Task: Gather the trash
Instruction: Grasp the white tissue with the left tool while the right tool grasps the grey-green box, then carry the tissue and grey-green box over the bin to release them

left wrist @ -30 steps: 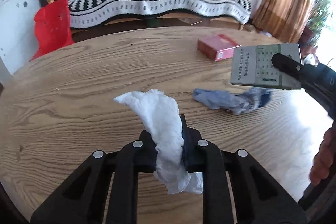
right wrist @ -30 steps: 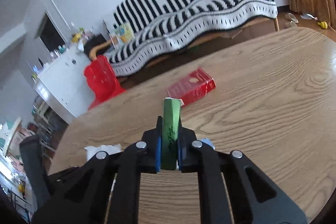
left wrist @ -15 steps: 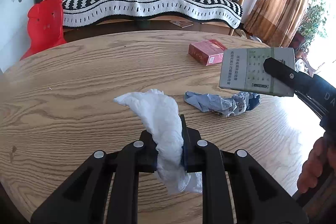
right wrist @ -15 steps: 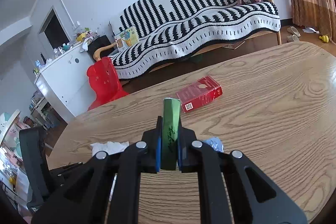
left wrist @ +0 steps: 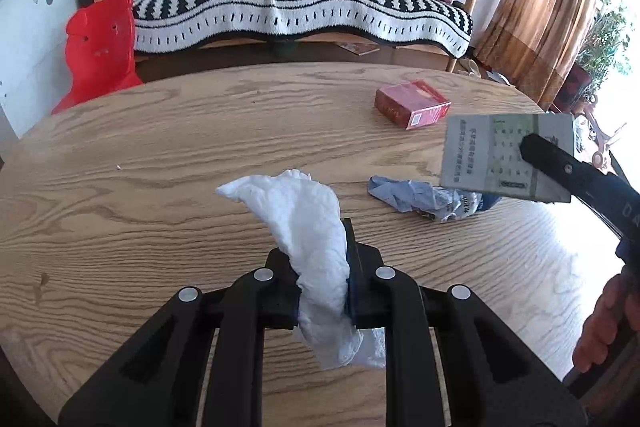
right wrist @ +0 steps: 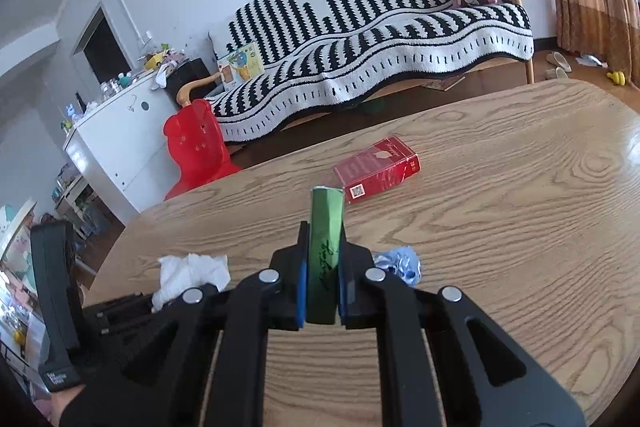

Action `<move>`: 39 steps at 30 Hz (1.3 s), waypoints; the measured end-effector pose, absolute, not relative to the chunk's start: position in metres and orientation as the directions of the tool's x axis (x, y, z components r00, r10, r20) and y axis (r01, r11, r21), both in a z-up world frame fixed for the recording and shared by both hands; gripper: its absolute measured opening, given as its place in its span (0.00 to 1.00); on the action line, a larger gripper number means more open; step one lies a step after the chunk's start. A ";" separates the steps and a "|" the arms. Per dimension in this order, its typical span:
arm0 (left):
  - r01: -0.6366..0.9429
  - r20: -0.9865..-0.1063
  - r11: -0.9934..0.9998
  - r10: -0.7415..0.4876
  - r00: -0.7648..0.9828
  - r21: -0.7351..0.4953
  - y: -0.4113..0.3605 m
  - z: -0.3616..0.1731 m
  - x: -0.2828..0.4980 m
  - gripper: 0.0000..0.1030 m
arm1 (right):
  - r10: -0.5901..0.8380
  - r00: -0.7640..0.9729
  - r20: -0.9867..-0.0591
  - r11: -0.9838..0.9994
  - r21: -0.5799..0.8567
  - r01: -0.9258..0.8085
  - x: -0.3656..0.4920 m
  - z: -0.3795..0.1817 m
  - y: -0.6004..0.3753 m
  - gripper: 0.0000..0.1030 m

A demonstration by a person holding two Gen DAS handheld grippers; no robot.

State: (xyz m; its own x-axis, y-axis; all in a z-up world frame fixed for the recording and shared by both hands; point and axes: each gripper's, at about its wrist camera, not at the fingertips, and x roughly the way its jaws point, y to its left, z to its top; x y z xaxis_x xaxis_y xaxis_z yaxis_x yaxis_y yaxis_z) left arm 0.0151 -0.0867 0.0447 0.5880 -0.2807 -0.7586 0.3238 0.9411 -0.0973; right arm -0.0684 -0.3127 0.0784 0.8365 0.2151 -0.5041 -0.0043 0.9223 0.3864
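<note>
Clamping a crumpled white tissue (left wrist: 316,227) between its pads, the left gripper (left wrist: 322,267) holds it above the wooden table (left wrist: 160,155). The right gripper (right wrist: 322,267) is closed on a flat green box (right wrist: 325,227) — probably a cigarette pack. On the table lie a crumpled blue wrapper (left wrist: 424,197) and, farther off, a red pack (left wrist: 412,103) — well apart.

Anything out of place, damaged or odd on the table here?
Nothing is spilled or broken. Two bits of litter remain on the wooden table: a crumpled blue wrapper and a red box lying flat. The left tongs grip a white tissue; the right tongs grip a green box.
</note>
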 end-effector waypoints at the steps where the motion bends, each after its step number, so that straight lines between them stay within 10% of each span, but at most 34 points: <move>1: 0.324 -0.752 0.941 -0.286 0.594 -0.101 -0.087 0.048 0.011 0.15 | 0.210 0.842 -0.498 0.922 0.386 -0.002 -0.076 0.082 -0.314 0.11; 18: 0.760 -0.702 0.612 -0.640 0.312 -0.220 -0.289 0.093 -0.203 0.15 | -0.114 0.861 -0.495 0.916 0.283 0.284 -0.375 0.125 -0.481 0.11; 31: 0.869 -0.929 0.419 -0.354 -0.110 -0.263 -0.408 -0.078 -0.308 0.15 | -0.029 0.639 -0.769 0.719 0.428 0.548 -0.482 -0.075 -0.549 0.11; 39: 0.886 -0.937 0.402 -0.338 -0.092 -0.232 -0.413 -0.083 -0.321 0.15 | -0.002 0.629 -0.778 0.699 0.449 0.557 -0.482 -0.087 -0.552 0.11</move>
State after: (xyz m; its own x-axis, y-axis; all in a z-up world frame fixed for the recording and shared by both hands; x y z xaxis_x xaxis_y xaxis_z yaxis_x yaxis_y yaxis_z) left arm -0.3205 -0.4130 -0.0828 -0.0916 -0.3384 -0.9365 0.8861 0.4015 -0.2317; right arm -0.4821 -0.5524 -0.0873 0.6287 -0.0018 -0.7777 0.5572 0.6987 0.4488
